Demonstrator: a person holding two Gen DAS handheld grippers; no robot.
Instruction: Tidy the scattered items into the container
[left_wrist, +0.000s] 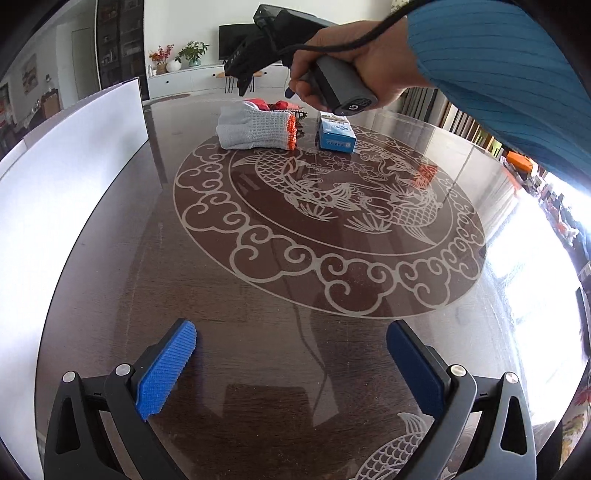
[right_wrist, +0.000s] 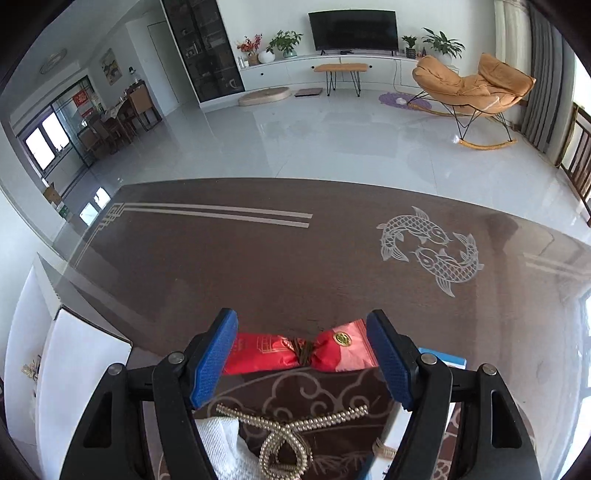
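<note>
A red wrapped packet (right_wrist: 269, 354) lies on the dark table (right_wrist: 295, 266), and my right gripper (right_wrist: 302, 317) stands open just above it with one finger on each side. Nearer the camera lie a gold hair clip (right_wrist: 284, 439), a white knitted glove (right_wrist: 221, 443) and a blue box (right_wrist: 443, 360). From the left wrist view, the glove bundle (left_wrist: 255, 127) with orange cuffs, the blue box (left_wrist: 336, 134) and the red packet (left_wrist: 275, 106) sit at the far side, under the hand-held right gripper (left_wrist: 243, 83). My left gripper (left_wrist: 291, 332) is open and holds nothing over the near table.
A white open container (left_wrist: 74, 155) stands at the table's left edge, also visible as the white box (right_wrist: 77, 369). A blue sleeve (left_wrist: 498, 74) and hand reach in from the upper right. Beyond the table's far edge (right_wrist: 295, 181) is bare floor.
</note>
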